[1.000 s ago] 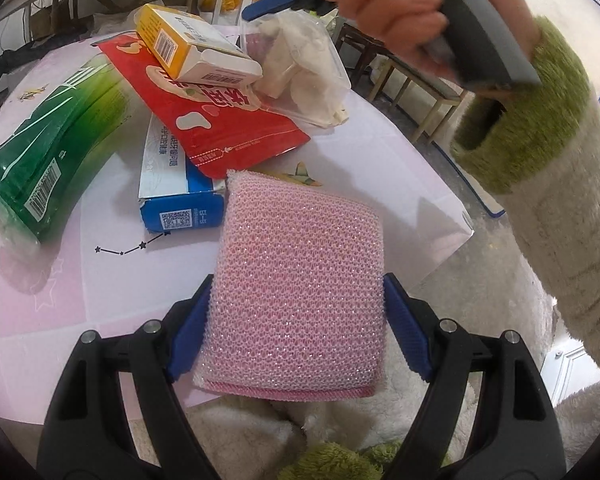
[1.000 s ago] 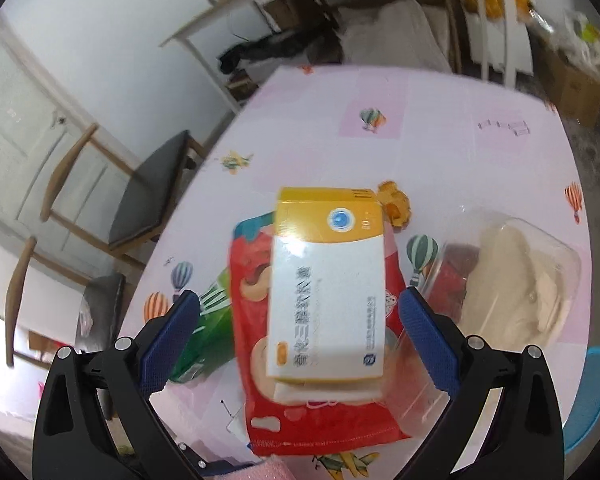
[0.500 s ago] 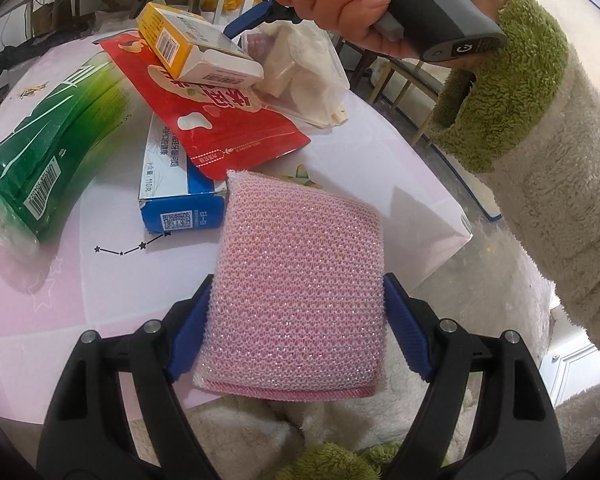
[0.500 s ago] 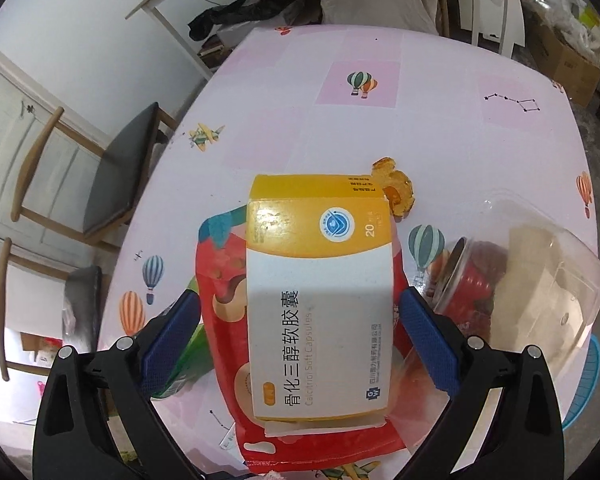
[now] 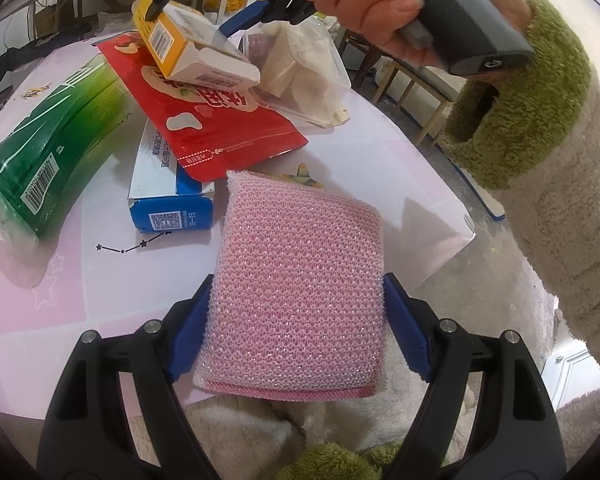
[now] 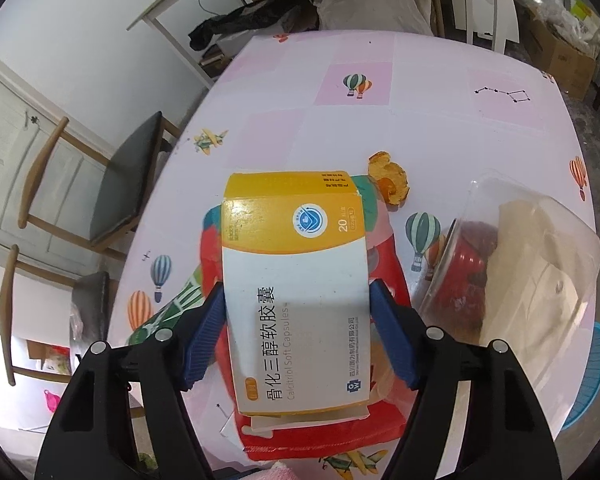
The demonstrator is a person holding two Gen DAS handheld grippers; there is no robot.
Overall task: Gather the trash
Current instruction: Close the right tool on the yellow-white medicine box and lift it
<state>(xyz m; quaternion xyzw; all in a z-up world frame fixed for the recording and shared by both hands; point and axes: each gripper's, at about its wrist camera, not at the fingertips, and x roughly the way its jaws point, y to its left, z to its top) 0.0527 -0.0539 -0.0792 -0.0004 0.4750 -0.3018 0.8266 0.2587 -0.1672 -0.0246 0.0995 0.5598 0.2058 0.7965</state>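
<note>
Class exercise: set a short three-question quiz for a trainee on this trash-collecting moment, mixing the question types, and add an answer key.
1. True or false: the left gripper holds the pink scouring pad.
2. Which thing is between the right gripper's pads? A) green packet B) yellow and white capsule box C) clear plastic container
3. Fill in: the capsule box lies on top of a ___ pouch.

Key
1. True; the pads press on the pad's two sides.
2. B; the jaws have just been closing and now touch the box's sides.
3. Red.
</note>
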